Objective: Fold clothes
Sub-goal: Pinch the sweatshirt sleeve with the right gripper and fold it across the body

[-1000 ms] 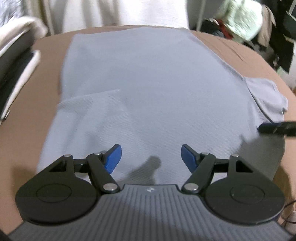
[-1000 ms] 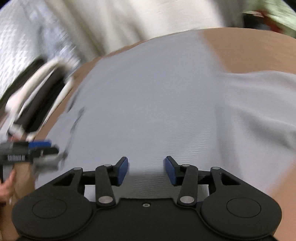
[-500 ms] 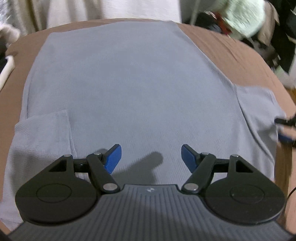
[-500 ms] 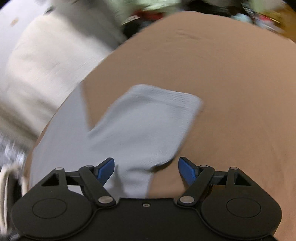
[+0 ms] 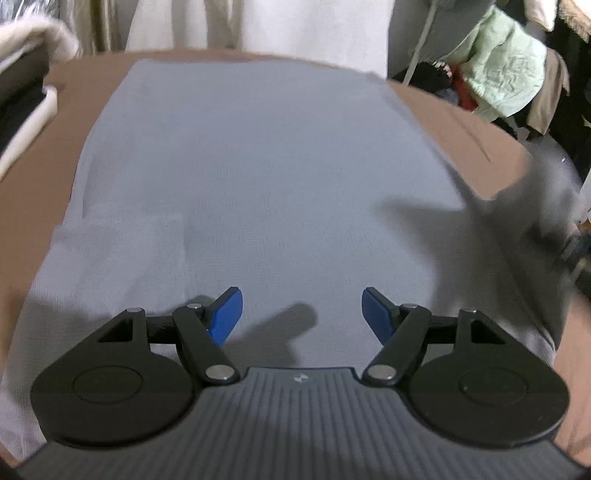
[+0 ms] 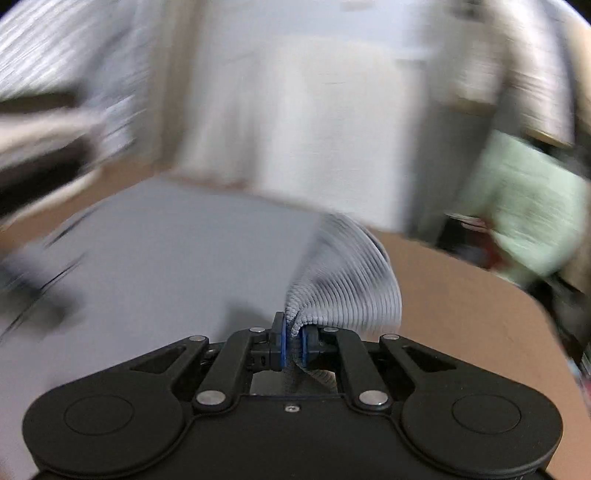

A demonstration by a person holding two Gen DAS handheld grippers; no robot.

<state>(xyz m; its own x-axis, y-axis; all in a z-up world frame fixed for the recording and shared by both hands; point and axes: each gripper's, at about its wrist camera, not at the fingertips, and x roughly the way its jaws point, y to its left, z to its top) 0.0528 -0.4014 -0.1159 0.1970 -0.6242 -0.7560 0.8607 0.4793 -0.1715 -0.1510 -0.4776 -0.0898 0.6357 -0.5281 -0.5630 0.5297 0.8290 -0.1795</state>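
Note:
A grey ribbed t-shirt [image 5: 258, 177] lies flat on a brown surface [image 5: 465, 125]. Its left sleeve [image 5: 122, 243] is folded in onto the body. My left gripper [image 5: 301, 314] is open and empty, hovering over the shirt's near end. My right gripper [image 6: 291, 341] is shut on the shirt's right sleeve [image 6: 351, 280] and holds it lifted off the surface. That raised sleeve shows blurred in the left wrist view [image 5: 528, 210]. The shirt body lies to the left in the right wrist view [image 6: 166, 251].
A stack of folded dark and white clothes [image 5: 18, 107] sits at the far left. A pale green garment [image 5: 506, 66] and dark clutter hang at the far right. White curtains [image 5: 277, 26] stand behind. The right wrist view is motion-blurred.
My right gripper swung to the right sleeve, shut on it and lifted it. The left gripper stayed open over the shirt, shifting slightly.

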